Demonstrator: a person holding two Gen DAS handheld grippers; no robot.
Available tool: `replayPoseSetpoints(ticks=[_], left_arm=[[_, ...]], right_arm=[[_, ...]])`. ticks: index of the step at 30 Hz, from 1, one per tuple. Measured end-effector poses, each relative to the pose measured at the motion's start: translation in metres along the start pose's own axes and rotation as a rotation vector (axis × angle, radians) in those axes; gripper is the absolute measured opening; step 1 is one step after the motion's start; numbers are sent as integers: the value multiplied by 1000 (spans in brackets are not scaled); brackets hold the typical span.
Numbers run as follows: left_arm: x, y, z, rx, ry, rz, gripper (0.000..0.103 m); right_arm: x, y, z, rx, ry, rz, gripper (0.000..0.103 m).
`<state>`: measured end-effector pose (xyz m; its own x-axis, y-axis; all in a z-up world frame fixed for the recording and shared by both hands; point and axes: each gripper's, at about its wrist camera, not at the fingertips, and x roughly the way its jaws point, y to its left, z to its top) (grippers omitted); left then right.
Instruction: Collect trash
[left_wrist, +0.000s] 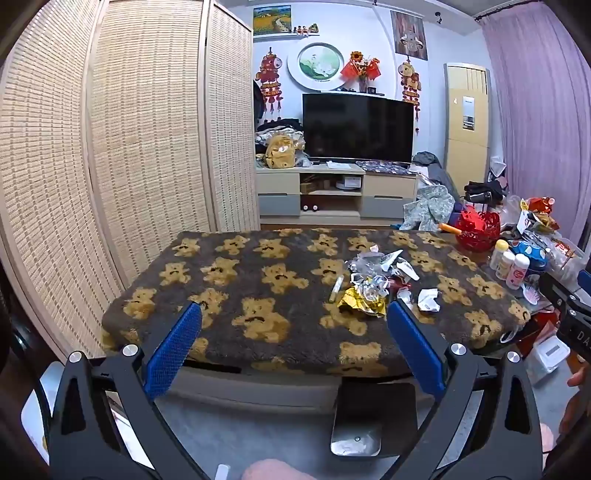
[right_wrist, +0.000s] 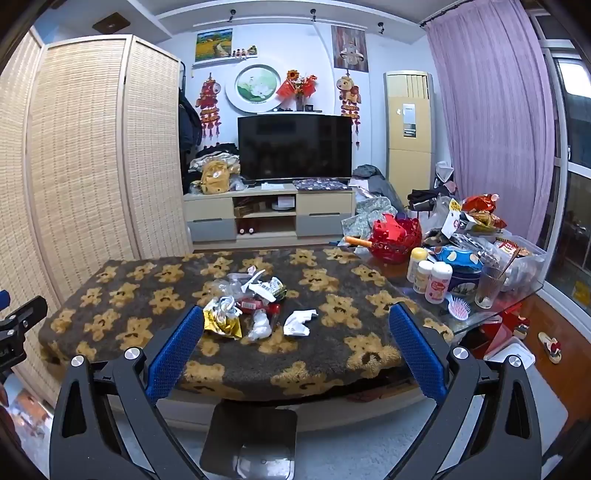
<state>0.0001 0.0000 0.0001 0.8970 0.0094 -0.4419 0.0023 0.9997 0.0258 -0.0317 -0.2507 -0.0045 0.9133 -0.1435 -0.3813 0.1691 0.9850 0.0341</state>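
- The trash (right_wrist: 255, 306) lies in a loose heap near the middle of the tabletop, on the bear blanket (right_wrist: 147, 295): a gold wrapper (right_wrist: 221, 323), crumpled paper (right_wrist: 299, 323) and foil and plastic scraps.
- Step in hand, as judged: approach. No item is picked up yet.
- The right gripper (right_wrist: 295, 325) is released, jaws wide, nothing between them; it hangs short of the near edge, with the heap ahead and apart.
- The left gripper (left_wrist: 295, 321) is likewise released and empty, the heap ahead toward its right finger.
- Next move, as judged: advance one gripper over the near edge, straddle the nearest scrap, then close.
- A black bin (right_wrist: 251, 435) stands on the floor below the near edge.
- Bottles (right_wrist: 430, 277) and a red basket (right_wrist: 397, 236) crowd the right edge, clear of the heap.
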Motion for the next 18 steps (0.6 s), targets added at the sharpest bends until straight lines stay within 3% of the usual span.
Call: replayPoseSetpoints(ticks=[18], left_arm=[[2, -1, -5, 11, 2, -11, 95]], right_arm=[[5, 2, -5, 6, 15, 8, 100]])
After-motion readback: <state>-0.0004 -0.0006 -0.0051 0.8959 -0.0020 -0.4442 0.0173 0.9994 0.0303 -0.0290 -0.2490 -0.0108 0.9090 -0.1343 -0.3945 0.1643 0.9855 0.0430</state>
